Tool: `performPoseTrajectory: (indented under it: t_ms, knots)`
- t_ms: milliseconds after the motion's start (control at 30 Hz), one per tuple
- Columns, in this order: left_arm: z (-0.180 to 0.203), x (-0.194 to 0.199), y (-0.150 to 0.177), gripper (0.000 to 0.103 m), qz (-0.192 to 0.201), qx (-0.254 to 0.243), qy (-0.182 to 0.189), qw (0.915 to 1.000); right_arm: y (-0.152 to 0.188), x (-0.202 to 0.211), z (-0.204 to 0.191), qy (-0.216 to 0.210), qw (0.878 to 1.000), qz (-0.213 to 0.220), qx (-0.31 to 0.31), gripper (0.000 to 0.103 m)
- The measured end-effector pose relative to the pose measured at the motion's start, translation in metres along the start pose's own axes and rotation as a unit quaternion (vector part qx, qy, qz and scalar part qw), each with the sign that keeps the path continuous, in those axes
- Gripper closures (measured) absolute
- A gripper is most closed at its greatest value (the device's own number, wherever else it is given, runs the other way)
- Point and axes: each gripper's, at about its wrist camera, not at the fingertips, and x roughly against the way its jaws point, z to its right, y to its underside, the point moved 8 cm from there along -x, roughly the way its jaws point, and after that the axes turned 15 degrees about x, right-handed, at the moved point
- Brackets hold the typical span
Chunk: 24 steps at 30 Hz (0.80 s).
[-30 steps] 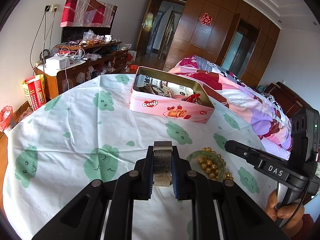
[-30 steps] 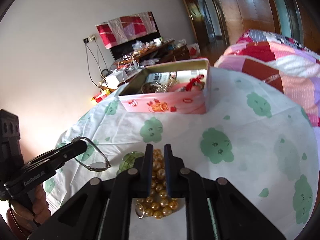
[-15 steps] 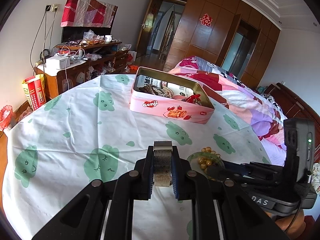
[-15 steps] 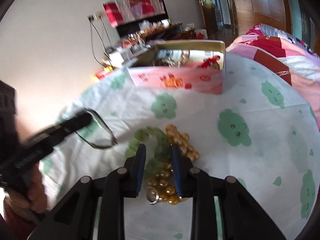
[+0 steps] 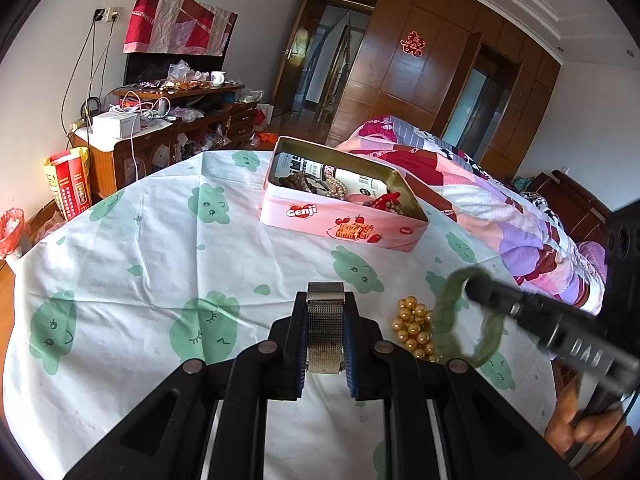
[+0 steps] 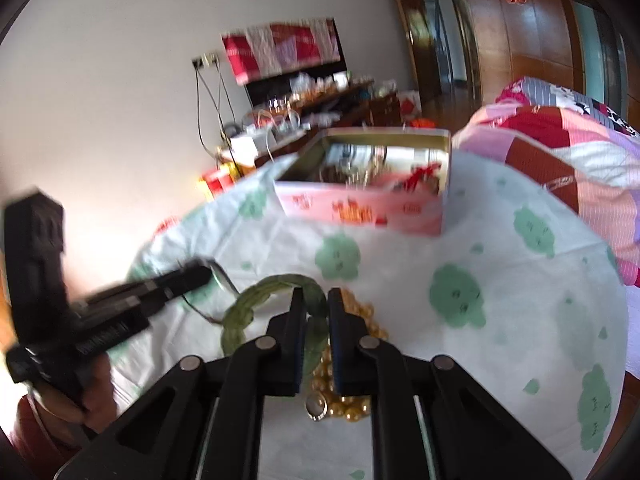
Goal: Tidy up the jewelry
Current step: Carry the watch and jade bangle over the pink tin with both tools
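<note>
My left gripper (image 5: 325, 312) is shut on a silver mesh watch band (image 5: 325, 328), held above the tablecloth; it also shows at the left in the right wrist view (image 6: 200, 276). My right gripper (image 6: 316, 304) is shut on a green bangle (image 6: 256, 300) and holds it lifted off the cloth; in the left wrist view the bangle (image 5: 452, 312) hangs from the right gripper (image 5: 474, 284). A gold bead bracelet (image 5: 416, 328) lies on the cloth, also below my right fingers (image 6: 352, 380). An open pink tin (image 5: 340, 224) with several pieces of jewelry stands further back (image 6: 360, 208).
The table wears a white cloth with green prints (image 5: 160, 260). A bed with a patchwork quilt (image 5: 500, 208) lies right of the table. A cluttered wooden cabinet (image 5: 160, 120) stands at the far left wall.
My right gripper closed on the green bangle and lifted it off the cloth, away from the gold beads. My left gripper kept still with the watch band.
</note>
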Motion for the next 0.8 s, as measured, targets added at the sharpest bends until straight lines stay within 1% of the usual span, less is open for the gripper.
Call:
performPoseTrajectory:
  t_ms: [100, 200, 467, 700, 800]
  knots:
    - [0.004, 0.0, -0.001, 0.088, 0.003, -0.007, 0.005, 1.0, -0.012, 0.004, 0.008, 0.01, 1.0, 0.015, -0.005, 0.089]
    - [0.009, 0.002, -0.008, 0.089, 0.013, -0.018, 0.007, 0.9997, -0.017, 0.002, 0.019, 0.025, 0.999, 0.017, -0.014, 0.089]
    - [0.026, 0.004, -0.044, 0.089, 0.046, -0.02, 0.04, 0.9979, -0.038, 0.001, 0.053, 0.038, 0.997, 0.038, -0.05, 0.089]
    - [0.049, -0.015, -0.068, 0.089, 0.061, -0.049, 0.045, 0.996, -0.061, -0.003, 0.076, 0.047, 0.994, 0.067, -0.073, 0.089]
    - [0.059, -0.024, -0.081, 0.089, 0.068, -0.056, 0.055, 0.9946, -0.071, -0.009, 0.087, 0.049, 0.993, 0.076, -0.079, 0.089]
